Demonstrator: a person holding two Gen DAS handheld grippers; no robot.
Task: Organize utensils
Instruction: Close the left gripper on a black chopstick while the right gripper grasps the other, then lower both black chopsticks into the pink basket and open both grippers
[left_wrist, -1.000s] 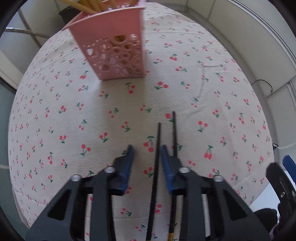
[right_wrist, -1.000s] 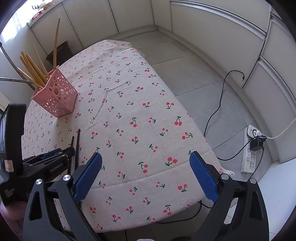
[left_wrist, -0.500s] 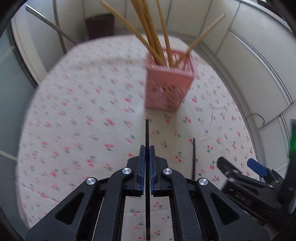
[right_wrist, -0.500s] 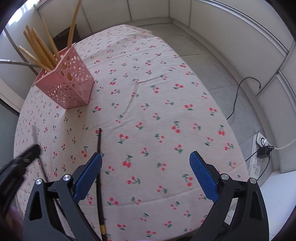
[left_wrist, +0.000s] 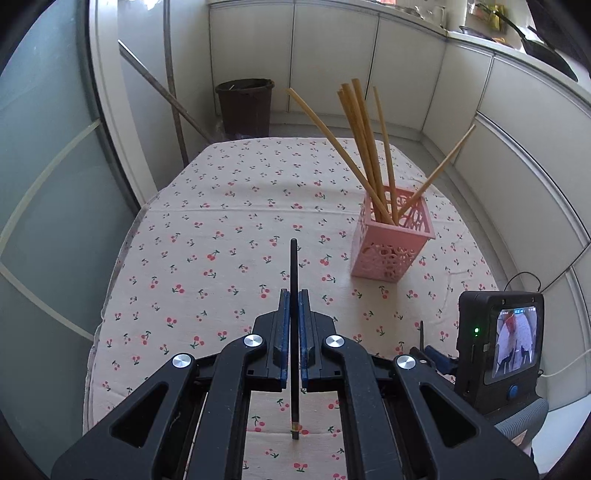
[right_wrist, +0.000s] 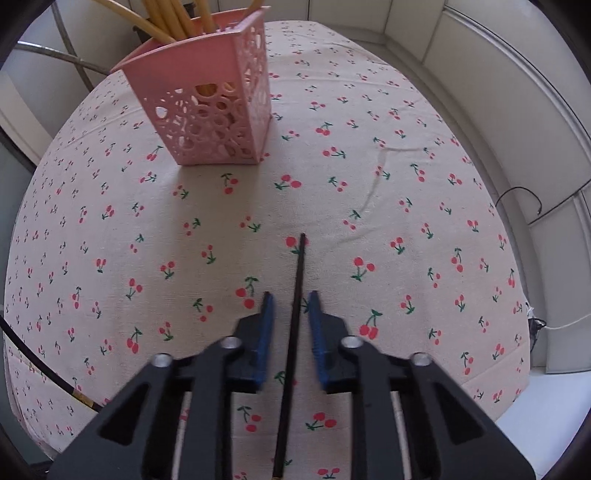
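- Left gripper (left_wrist: 291, 306): black angular linkage arms, four silver round screws, jaws lined with blue ribbed pads.
- Right gripper (right_wrist: 290, 306): same black frame, blue pads, silver screws; its camera's small lit screen shows a green light.

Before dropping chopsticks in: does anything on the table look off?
Nothing spilled or broken. Only the pale chopsticks splay unevenly in the pink holder, one leaning far out to the right.

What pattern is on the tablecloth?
Small red cherries with green stems on cream tablecloth; clearest in the right wrist view.
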